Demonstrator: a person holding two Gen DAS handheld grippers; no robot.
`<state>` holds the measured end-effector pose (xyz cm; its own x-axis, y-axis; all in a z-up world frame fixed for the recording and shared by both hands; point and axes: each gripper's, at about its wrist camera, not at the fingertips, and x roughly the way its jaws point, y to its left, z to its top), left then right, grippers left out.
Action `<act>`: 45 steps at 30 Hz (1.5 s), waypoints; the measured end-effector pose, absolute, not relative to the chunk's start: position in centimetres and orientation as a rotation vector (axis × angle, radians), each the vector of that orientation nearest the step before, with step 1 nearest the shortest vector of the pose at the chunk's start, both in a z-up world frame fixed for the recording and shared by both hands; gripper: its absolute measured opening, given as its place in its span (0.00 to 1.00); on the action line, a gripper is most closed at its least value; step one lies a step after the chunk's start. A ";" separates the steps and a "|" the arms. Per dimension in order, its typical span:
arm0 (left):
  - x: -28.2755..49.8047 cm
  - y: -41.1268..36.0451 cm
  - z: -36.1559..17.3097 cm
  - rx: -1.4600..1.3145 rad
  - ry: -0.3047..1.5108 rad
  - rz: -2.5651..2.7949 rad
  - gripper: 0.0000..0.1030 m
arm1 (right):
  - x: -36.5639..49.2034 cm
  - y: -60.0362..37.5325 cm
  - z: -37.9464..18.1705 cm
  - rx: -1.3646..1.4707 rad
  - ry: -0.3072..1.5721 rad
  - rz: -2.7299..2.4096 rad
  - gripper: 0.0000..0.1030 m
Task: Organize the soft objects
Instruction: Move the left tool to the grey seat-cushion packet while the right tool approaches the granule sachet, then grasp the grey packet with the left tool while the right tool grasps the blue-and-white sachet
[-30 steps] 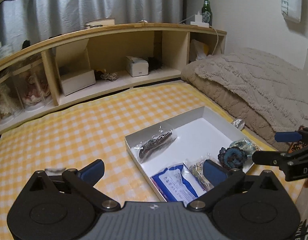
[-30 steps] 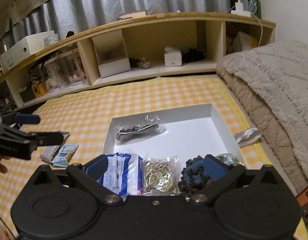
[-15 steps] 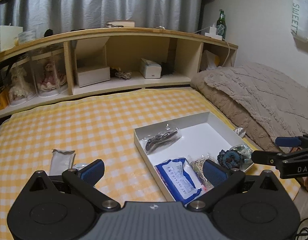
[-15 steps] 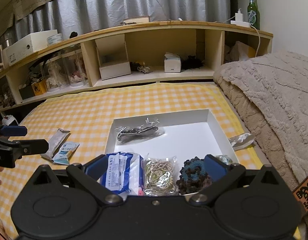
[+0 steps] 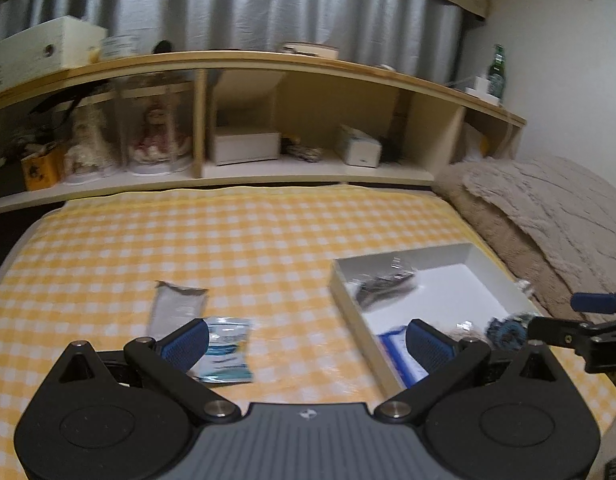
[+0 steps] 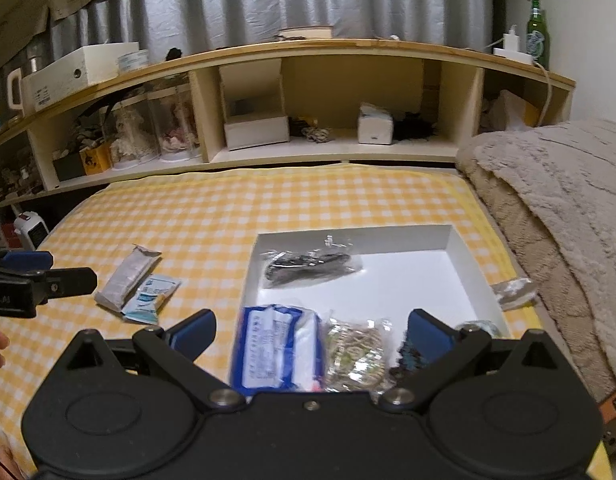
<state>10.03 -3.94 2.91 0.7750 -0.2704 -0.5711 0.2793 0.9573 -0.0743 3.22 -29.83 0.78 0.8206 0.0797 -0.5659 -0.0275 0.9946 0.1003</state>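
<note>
While both sets of tongs gape wide and hold nothing, the left gripper (image 5: 308, 338) hovers above a light-blue packet (image 5: 226, 350) and a grey wrapper (image 5: 176, 310) lying on the yellow checked cloth (image 5: 228, 240). Beside them, the right gripper (image 6: 310, 330) hangs over the white box (image 6: 460, 252) of bagged items.

No legible text; print on blue-white packet (image 6: 277, 350) and light-blue sachet (image 6: 153, 297) too blurred to read.

Open checked bedspread (image 6: 308, 200) lies far of the white box (image 6: 460, 252); the folded blanket (image 6: 568, 200) walls the right, the shelf (image 6: 328, 152) the far edge.
</note>
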 end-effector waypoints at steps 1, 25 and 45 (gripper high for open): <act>10.3 -3.2 2.8 0.007 0.614 -0.284 1.00 | 3.5 -29.4 0.8 0.089 0.605 0.064 1.00; 22.1 6.9 -2.5 -0.044 0.692 -0.064 1.00 | 15.4 -16.3 -4.0 0.145 0.629 0.233 1.00; 27.9 6.7 -10.0 0.009 0.810 -0.144 1.00 | 23.7 -11.4 -14.3 0.286 0.834 0.424 0.37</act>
<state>27.88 6.75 -9.99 0.6801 -0.1245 -0.7225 0.1317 0.9902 -0.0467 23.75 -11.40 -14.25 0.5960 0.4694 -0.6515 -0.2488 0.8794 0.4059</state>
